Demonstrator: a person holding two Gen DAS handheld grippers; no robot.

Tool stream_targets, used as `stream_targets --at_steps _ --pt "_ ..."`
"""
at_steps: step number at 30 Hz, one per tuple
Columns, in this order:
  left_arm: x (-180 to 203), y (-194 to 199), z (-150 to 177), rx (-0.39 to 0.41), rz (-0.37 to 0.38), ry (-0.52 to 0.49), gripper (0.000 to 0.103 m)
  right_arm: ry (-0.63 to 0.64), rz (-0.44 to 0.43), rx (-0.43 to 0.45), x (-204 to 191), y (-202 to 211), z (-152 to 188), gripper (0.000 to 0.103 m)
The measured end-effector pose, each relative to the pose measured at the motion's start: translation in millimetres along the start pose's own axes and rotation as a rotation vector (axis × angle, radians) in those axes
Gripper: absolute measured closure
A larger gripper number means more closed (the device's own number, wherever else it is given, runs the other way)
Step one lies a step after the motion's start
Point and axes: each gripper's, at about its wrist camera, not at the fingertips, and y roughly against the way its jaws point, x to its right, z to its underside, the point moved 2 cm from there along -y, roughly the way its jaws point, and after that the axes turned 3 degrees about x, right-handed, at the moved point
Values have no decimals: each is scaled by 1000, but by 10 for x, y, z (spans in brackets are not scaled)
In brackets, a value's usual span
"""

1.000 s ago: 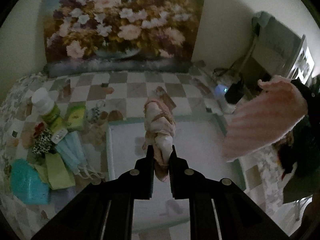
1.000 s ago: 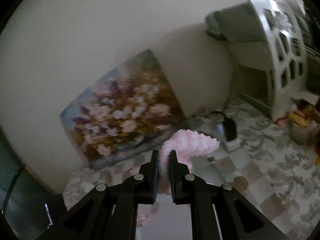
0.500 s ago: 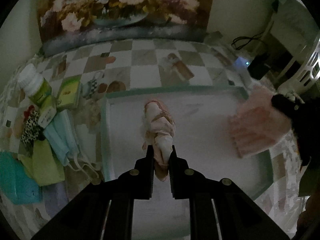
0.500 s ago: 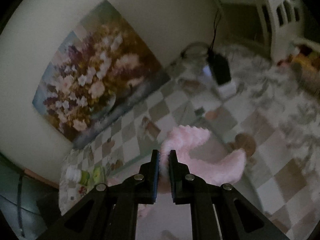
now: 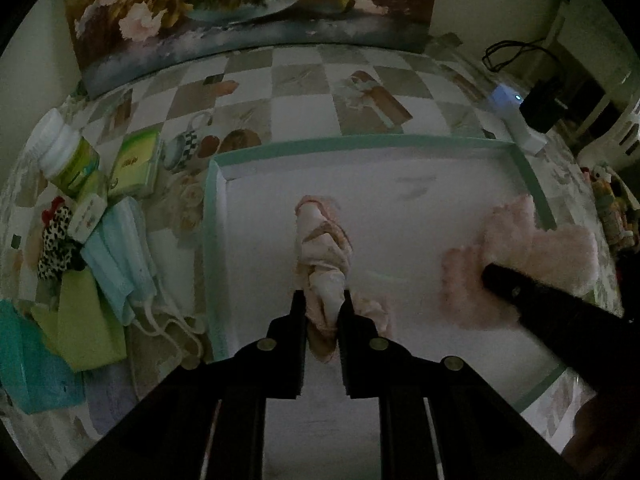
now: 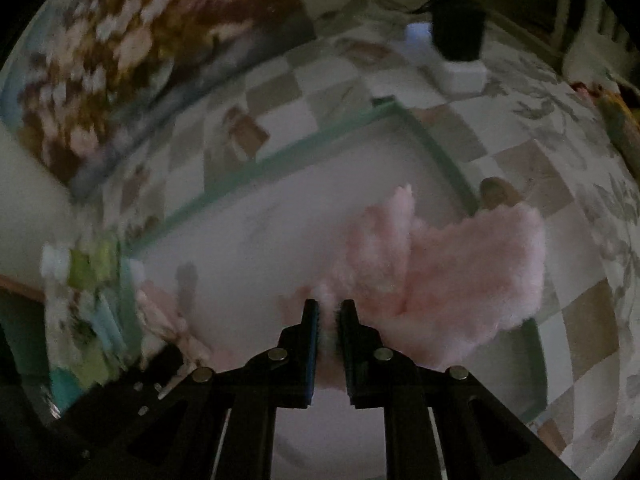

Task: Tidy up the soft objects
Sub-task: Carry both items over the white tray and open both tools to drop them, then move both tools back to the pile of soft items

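Two tongs: both point steeply down into one shallow tray, each pinched on something soft and pink.
Far left of the left tongs: a teal pouch [image 5: 28, 360], a lime-green cloth [image 5: 86, 326], pale blue face masks [image 5: 120, 256] and a spotted scrunchie [image 5: 56, 240] lie heaped on the checked tablecloth [image 5: 304, 80].
Up and left of them: a white-capped bottle [image 5: 66, 156] on its side, with a green packet [image 5: 134, 166] just beside it.
Tray [image 5: 360, 145]: white floor, mint-green rim, filling the space under both tongs.
Left gripper [image 5: 325, 300]: jaws all but closed, squeezing the near end of the twisted pink cloth [image 5: 320, 240], which stretches away from the tips and rests on the tray floor.
Between the tongs: bare white tray floor.
Right gripper [image 6: 329, 310]: jaws almost closed, clamping a fold of the fluffy pink cloth [image 6: 452, 276].
Fluffy cloth's place: it spreads ahead and right of those tips, lying in the tray's right part and lapping over the right rim.
Beyond the right tongs: a black adapter [image 6: 456, 28] plugged into a white block, with a cable looping off.
Back edge: a flower painting [image 5: 248, 4] leans against the wall.
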Motion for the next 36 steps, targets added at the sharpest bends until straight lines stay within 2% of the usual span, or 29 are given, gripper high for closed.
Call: stream_targets --at_steps 9,12,14,16,17,20,21,25,29,30,36 --pt "-41 5 -15 -8 -6 13 84 43 -43 -29 -161 21 46 89" --pt "-59 11 -25 -8 -12 21 73 28 -62 -33 -151 53 56 89" --pt "-80 18 -29 -7 -15 31 59 30 -58 -28 -153 85 48 89" --pt "-114 38 -44 -5 -13 48 52 33 -53 -18 -194 108 32 89" --pt "-128 51 -53 -4 -11 55 48 34 -52 -12 -202 130 28 87" --pt "-170 107 -84 7 0 77 38 34 -46 6 -204 205 10 67" --pt "-186 138 -98 15 2 85 37 36 -40 15 -216 237 0 64" --pt "-238 222 -137 39 2 104 26 36 -34 43 -216 325 -31 64" --pt "-329 237 -160 48 -5 137 13 9 -8 64 -149 379 -55 46" --pt "-356 229 -160 42 5 152 13 -1 -3 65 -133 382 -54 41" --pt "-409 233 -168 31 27 183 12 -21 31 67 -44 382 -66 30"
